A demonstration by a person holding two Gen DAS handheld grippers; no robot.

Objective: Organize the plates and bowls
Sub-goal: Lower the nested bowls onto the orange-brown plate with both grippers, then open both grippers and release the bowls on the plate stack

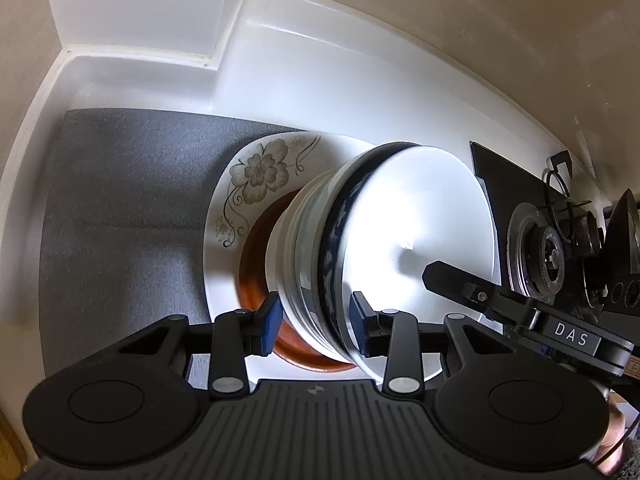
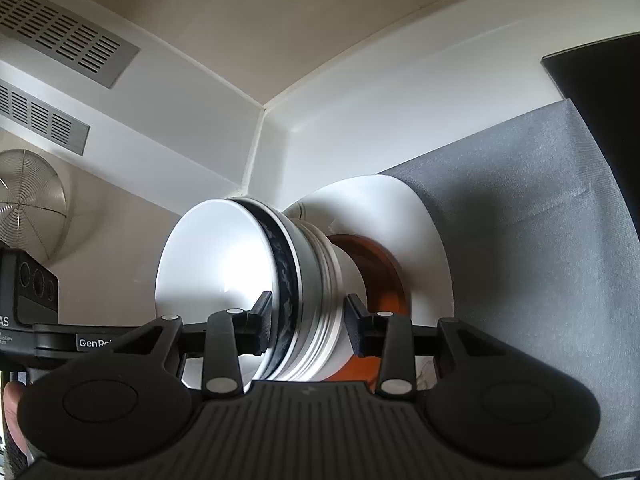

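My left tongs (image 1: pixel 314 330) & right tongs (image 2: pixel 308 326) straddle the nested stack of white and blue-patterned ceramic bowls (image 1: pixel 320 264), jaws part-open; can't tell if gripping. Stack sits on brown dish (image 1: pixel 256 280), floral white plate (image 1: pixel 256 176), grey mat (image 1: pixel 120 200). Squeeze evenly, lift level. Writing: "DAS", "GenRo…".

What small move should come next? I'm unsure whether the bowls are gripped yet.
Probably close both grippers a little before any lift. The left gripper and right gripper each straddle the bowl stack from top rim to base, above the brown plate. The right one seems to leave a sliver of gap at the base, so the hold may not be firm.
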